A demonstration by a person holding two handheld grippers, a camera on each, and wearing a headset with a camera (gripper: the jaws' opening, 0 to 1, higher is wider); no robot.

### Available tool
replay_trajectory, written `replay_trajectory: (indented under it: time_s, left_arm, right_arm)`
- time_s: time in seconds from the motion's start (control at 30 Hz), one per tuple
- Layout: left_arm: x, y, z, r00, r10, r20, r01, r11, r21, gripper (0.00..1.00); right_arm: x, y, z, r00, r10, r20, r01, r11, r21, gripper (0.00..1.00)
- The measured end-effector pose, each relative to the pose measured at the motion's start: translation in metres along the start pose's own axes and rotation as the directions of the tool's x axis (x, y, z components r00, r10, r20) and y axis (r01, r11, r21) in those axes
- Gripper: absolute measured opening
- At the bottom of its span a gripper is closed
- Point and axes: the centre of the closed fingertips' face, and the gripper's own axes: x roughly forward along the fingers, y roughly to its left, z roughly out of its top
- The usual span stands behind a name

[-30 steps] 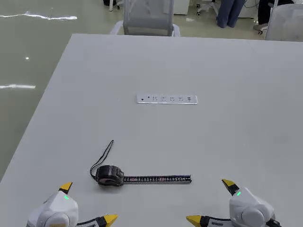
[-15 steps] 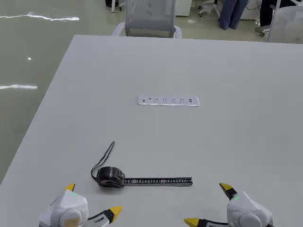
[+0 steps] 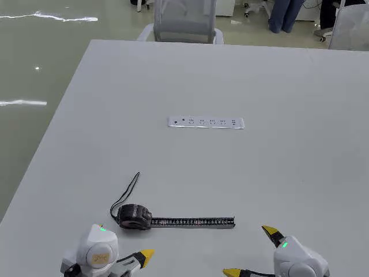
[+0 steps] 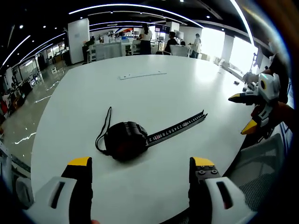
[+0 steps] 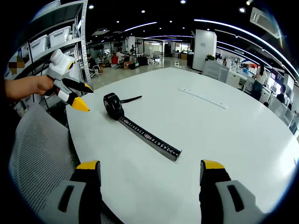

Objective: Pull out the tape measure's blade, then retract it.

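A black tape measure (image 3: pixel 134 216) lies on the white table (image 3: pixel 230 81), with its blade (image 3: pixel 193 221) pulled out to the right and a wrist strap (image 3: pixel 125 191) curling behind it. In the left gripper view the case (image 4: pixel 125 139) sits just ahead of my open left gripper (image 4: pixel 140 164), apart from its jaws. My right gripper (image 5: pixel 150 167) is open too, a short way in front of the blade's end (image 5: pixel 174 153). In the head view the left gripper (image 3: pixel 124 245) and right gripper (image 3: pixel 249 251) hover at the near table edge, holding nothing.
A white power strip (image 3: pixel 206 122) lies flat mid-table. A grey mesh chair (image 3: pixel 184 20) stands at the far edge, and people stand beyond it. Mesh chair backs (image 5: pixel 35 158) sit close to the near edge. Bare table lies all around the tape.
Both grippers have slid slightly lower and inward toward the near edge. The head camera has shifted a little. The tape measure and its blade lie unchanged.
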Motion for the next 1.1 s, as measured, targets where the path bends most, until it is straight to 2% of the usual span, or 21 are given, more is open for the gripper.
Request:
replay_trajectory:
  time_s: [0.13, 0.33, 0.53, 0.8, 1.1]
  left_arm:
    - [0.005, 0.005, 0.004, 1.0, 0.003, -0.009, -0.003, 1.0, 0.011, 0.81]
    - [0.013, 0.01, 0.008, 0.9993, 0.037, 0.006, -0.037, 0.999, 0.004, 0.8]
    - [0.023, 0.008, 0.006, 0.9986, 0.053, 0.0, -0.053, 0.998, -0.026, 0.79]
    - [0.031, 0.013, 0.009, 0.9924, 0.118, 0.036, -0.115, 0.991, -0.06, 0.81]
    - [0.038, 0.016, 0.011, 0.9845, 0.16, 0.072, -0.154, 0.984, -0.088, 0.79]
  right_arm:
    - [0.004, -0.002, 0.002, 0.9999, 0.015, 0.005, -0.015, 1.0, -0.016, 0.87]
    - [0.008, -0.004, 0.001, 0.9992, 0.039, -0.002, -0.039, 0.999, -0.034, 0.81]
    - [0.014, -0.005, -0.003, 0.9974, 0.071, -0.01, -0.072, 0.995, -0.066, 0.77]
    - [0.022, -0.009, -0.005, 0.9923, 0.122, -0.017, -0.124, 0.987, -0.106, 0.69]
    - [0.032, -0.018, -0.009, 0.9844, 0.17, -0.046, -0.175, 0.973, -0.149, 0.61]
